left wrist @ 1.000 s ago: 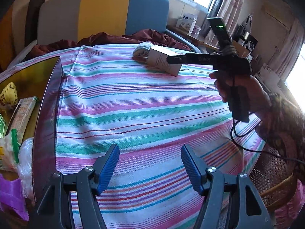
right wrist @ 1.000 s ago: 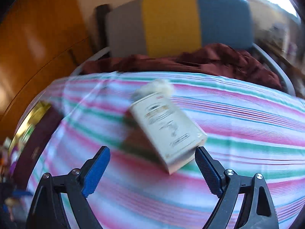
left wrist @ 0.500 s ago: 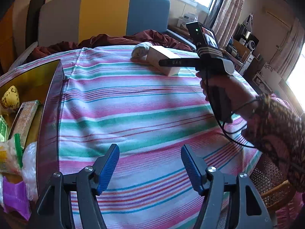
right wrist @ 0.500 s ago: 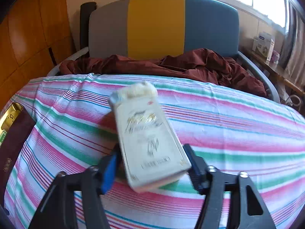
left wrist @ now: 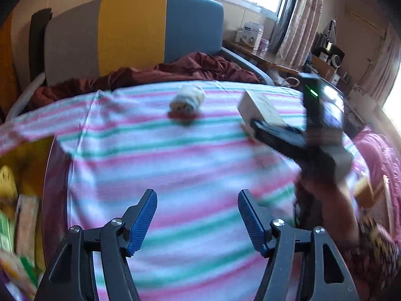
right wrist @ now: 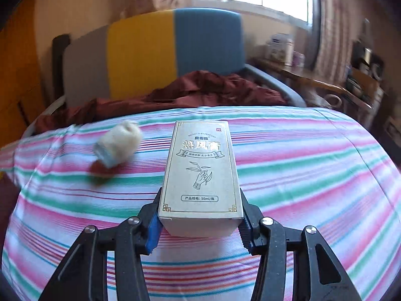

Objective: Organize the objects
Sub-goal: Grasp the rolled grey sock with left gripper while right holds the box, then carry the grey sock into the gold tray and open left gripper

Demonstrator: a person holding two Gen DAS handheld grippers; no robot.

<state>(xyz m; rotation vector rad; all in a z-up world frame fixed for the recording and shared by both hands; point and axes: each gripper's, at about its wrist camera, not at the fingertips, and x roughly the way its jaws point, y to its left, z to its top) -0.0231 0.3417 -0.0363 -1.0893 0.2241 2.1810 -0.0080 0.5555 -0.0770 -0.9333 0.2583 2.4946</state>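
A beige carton (right wrist: 200, 175) with gold print lies lengthways between the fingers of my right gripper (right wrist: 200, 200). Its jaws are closing and both blue pads press on the carton's sides. In the left wrist view the same carton (left wrist: 260, 110) shows at the tip of the right gripper (left wrist: 253, 125), held by a hand over the striped cloth. A pale fluffy roll (right wrist: 117, 143) with a blue band lies on the cloth left of the carton, apart from it. My left gripper (left wrist: 197, 200) is open over the cloth with nothing between its fingers, and the fluffy roll (left wrist: 186, 99) is well ahead of it.
The table wears a pink, green and white striped cloth (right wrist: 300, 175). A gold tray (left wrist: 10, 175) with several packets sits at its left edge. Behind stands a grey, yellow and blue chair (left wrist: 132, 32) with a maroon cloth (left wrist: 190, 67) on it. A cluttered desk (left wrist: 275, 60) is at the right.
My right gripper has closed on the carton, which now lies straight along its fingers and clear of the fluffy roll. The left gripper has shifted, so the tray now sits at the view's left edge.
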